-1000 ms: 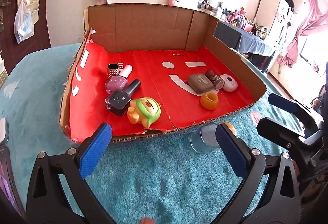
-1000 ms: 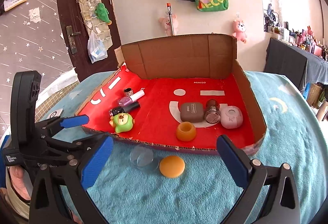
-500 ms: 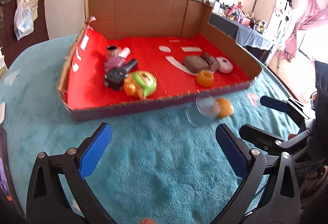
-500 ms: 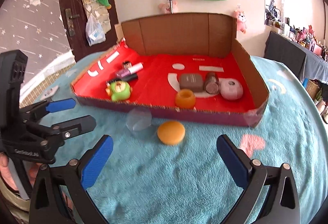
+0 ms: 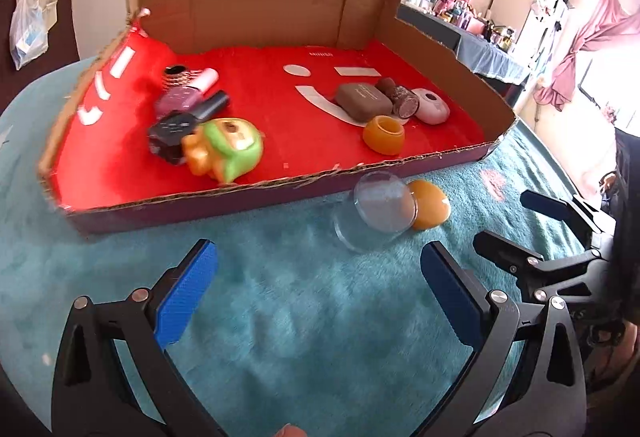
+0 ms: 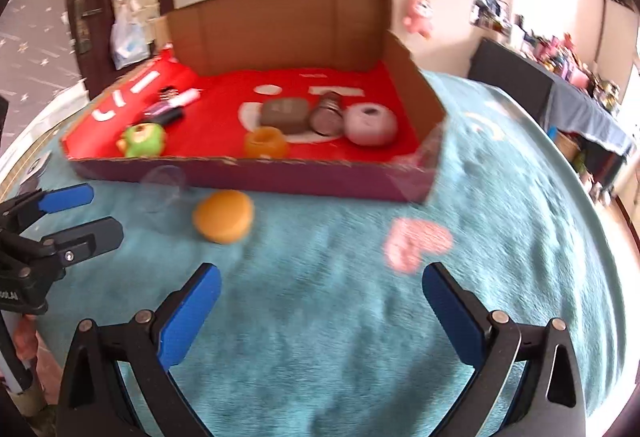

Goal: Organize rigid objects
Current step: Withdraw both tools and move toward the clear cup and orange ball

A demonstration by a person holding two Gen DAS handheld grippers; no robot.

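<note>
Teal blanket (image 5: 280,317) bears a "MINISO"-printed red box (image 5: 260,85); both grippers' fingers spread, empty.

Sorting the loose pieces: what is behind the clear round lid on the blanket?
The orange domed cap lies behind the clear round plastic lid, its near edge overlapped. Whether they touch cannot be told.
</note>
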